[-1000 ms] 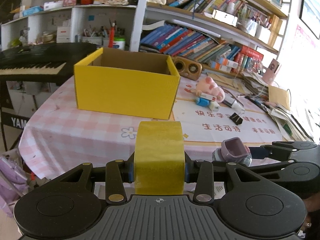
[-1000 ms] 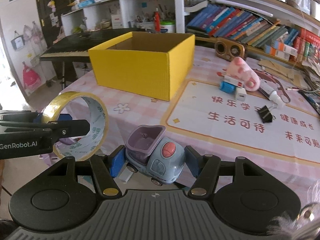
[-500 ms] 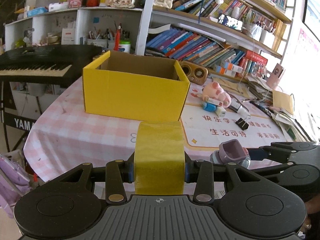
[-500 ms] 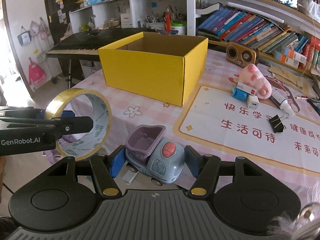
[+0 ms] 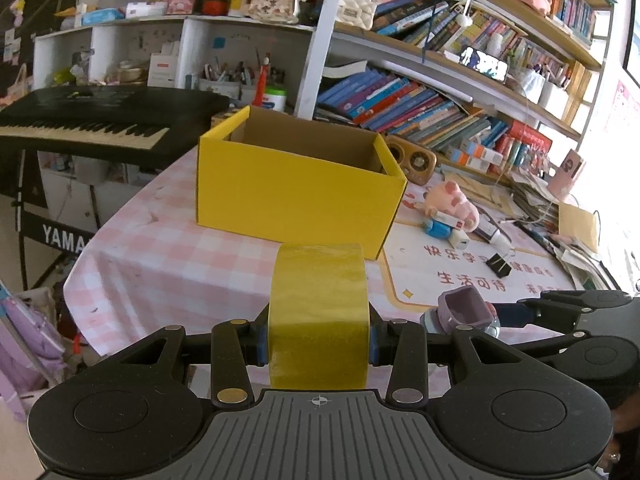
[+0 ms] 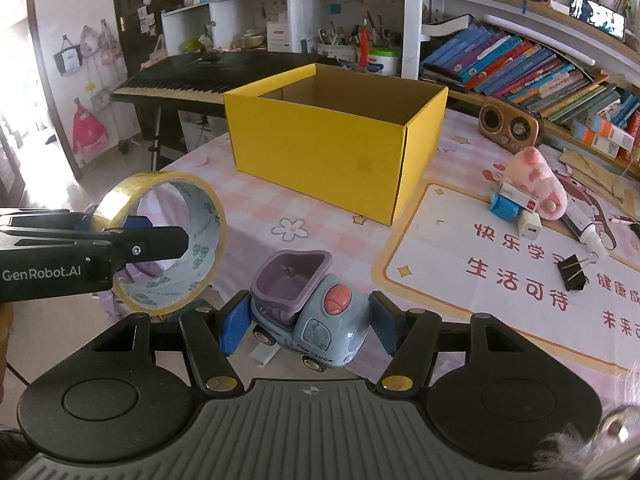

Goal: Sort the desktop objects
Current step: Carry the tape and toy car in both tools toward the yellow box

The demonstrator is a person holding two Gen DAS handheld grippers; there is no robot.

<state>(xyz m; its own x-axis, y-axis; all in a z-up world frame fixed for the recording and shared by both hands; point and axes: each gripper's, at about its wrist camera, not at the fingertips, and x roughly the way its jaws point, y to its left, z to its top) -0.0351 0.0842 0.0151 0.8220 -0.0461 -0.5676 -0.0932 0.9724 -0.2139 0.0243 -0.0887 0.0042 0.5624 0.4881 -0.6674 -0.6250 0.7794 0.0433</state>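
My left gripper [image 5: 318, 346] is shut on a roll of yellow tape [image 5: 319, 312], held upright in the air before the table's near edge; the roll also shows in the right wrist view [image 6: 160, 240]. My right gripper [image 6: 308, 326] is shut on a blue-grey toy truck [image 6: 310, 312] with a purple bed, also seen in the left wrist view [image 5: 464, 312]. An open, empty-looking yellow cardboard box [image 5: 296, 196] stands on the pink checked tablecloth ahead, also in the right wrist view [image 6: 336, 140].
Right of the box lie a pink plush pig [image 6: 540, 180], small blue and white items [image 6: 516, 208], a black binder clip [image 6: 574, 272] and a tube [image 6: 588, 228] on a printed mat. A wooden speaker [image 6: 508, 126], bookshelves and a keyboard [image 5: 80, 128] stand behind.
Both grippers have risen and drawn back a little with their loads; the box now appears farther off and seen more from above. Grips unchanged.
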